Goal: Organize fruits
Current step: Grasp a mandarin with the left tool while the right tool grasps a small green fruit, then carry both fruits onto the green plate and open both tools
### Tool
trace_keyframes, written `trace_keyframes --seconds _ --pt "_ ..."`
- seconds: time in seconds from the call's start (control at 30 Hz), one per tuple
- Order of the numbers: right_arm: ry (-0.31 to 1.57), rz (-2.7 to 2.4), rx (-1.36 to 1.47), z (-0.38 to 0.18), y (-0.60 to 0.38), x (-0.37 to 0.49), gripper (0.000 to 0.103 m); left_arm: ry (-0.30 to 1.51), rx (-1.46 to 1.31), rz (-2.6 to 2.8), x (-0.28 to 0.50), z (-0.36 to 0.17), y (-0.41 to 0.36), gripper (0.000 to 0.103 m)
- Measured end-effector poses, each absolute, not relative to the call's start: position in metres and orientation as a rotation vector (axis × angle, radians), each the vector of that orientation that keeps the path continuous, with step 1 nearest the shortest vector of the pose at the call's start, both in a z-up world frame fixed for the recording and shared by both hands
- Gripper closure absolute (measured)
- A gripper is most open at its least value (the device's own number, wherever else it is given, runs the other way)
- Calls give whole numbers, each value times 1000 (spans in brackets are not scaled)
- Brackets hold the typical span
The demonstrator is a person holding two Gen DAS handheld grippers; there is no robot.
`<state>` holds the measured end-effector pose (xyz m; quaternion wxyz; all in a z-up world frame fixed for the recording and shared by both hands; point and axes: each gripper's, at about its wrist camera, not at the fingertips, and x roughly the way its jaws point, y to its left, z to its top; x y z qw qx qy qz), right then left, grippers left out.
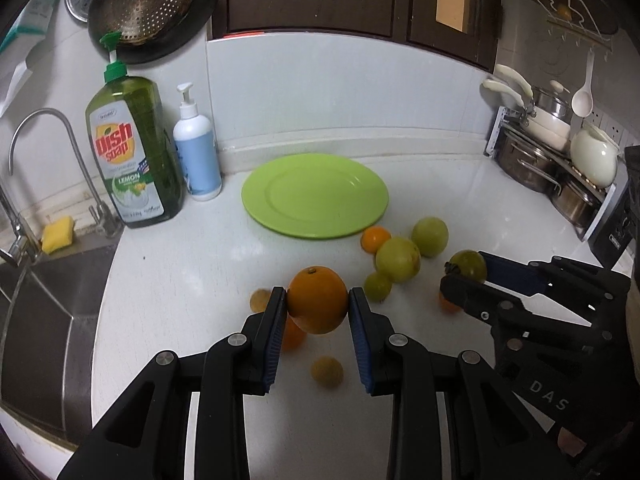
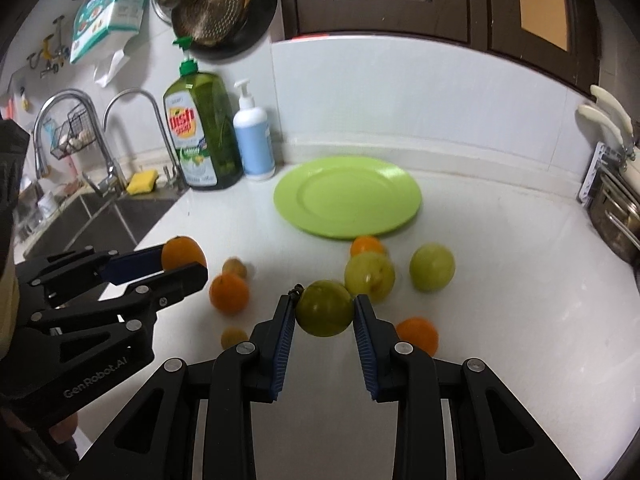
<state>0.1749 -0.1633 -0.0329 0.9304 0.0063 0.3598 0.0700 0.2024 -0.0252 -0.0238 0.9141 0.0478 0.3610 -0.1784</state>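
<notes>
a: where's the fruit right now?

b: one orange (image 1: 317, 300) is pinched between the pads of the left claw (image 1: 317, 306), clear of the counter. the right claw (image 2: 324, 314) is clamped on a green fruit (image 2: 325, 307) the same way, also up off the surface.

a: and the plate?

b: the green plate (image 1: 256, 200) sits bare near the back wall, nothing on it yet. so none of the sorting looks done.

a: what's left on the counter?

b: a cluster just in front of the plate: a small orange (image 1: 375, 239) touching its edge, three green fruits (image 1: 398, 260) close together beside it. nearer the claws, another orange (image 2: 229, 293), a further one (image 2: 417, 335) by the right claw, and two small brownish-yellow fruits (image 1: 327, 372).

a: so early going?

b: i'd say so. two pieces in hand, eight or so loose. the soap bottle (image 1: 132, 152) and sink (image 1: 40, 320) off to the left are out of the way.
</notes>
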Motion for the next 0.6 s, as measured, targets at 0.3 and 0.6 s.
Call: trace_keyframes --seconds 0.3,0.6 --pt "696 132 11 -15 -168 207 72 676 103 -380 234 0 -31 72" --pt "684 134 6 -3 -176 251 72 662 109 -374 278 13 -38 72"
